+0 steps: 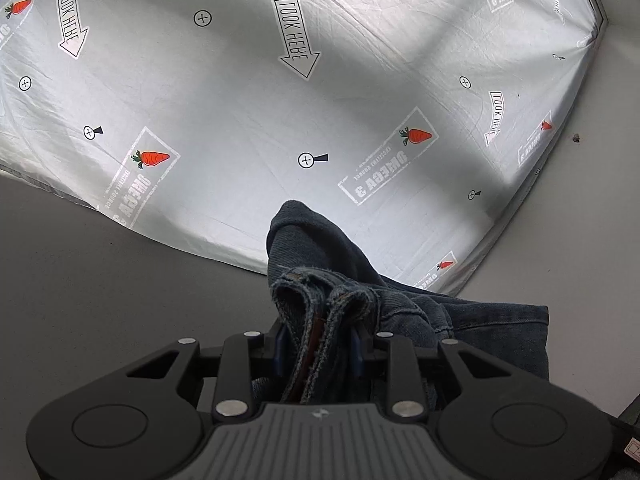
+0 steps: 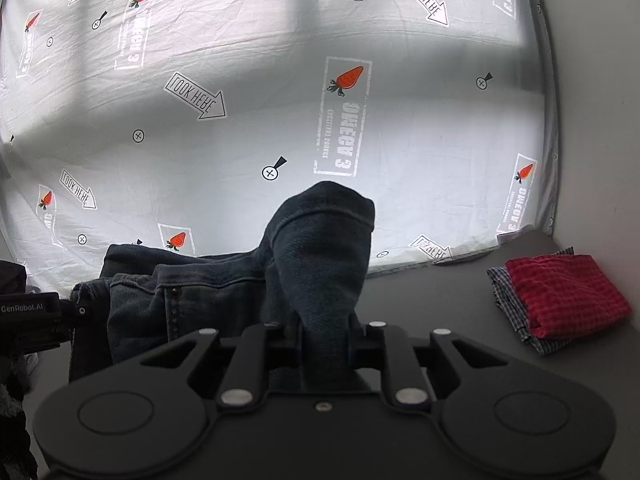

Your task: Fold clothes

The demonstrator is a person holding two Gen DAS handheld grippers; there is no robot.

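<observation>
Left gripper [image 1: 318,354]: jaws clamped on a bunched, frayed edge of the jeans [image 1: 352,280], several denim layers and a seam pinched between the pads.
Right gripper [image 2: 324,344]: jaws pressed tight on a thick dark fold of the same jeans [image 2: 200,300]; the fold stands up above the pads like a hood.
Where the jeans are: hanging between the two grippers, above the grey worktop [image 1: 100,280], with the printed sheet [image 1: 240,120] spread beyond at 12 o'clock. In the right wrist view the bulk trails off toward 9 o'clock, where the left gripper's body shows at the frame edge.
Already folded: a red checked cloth [image 2: 568,296] lies on a blue checked one [image 2: 504,292] at 3 o'clock in the right wrist view, well apart from the jeans.
Risk, slipping grip: the left pads hold a lumpy wad, not a flat edge; heavy denim could pull a layer free, I judge, and drop one side.
Risk, uneven fold: each gripper seems to hold a bunch, not a clean corner, so the garment may land twisted or creased.
Risk, hidden drape: the lower part of the jeans is out of sight below both cameras; it could drag or catch on the worktop edge.
Risk, neighbours: a wide swing toward 3 o'clock might disturb the folded cloths.
Cause in common: weight of the fabric against small pinches.
</observation>
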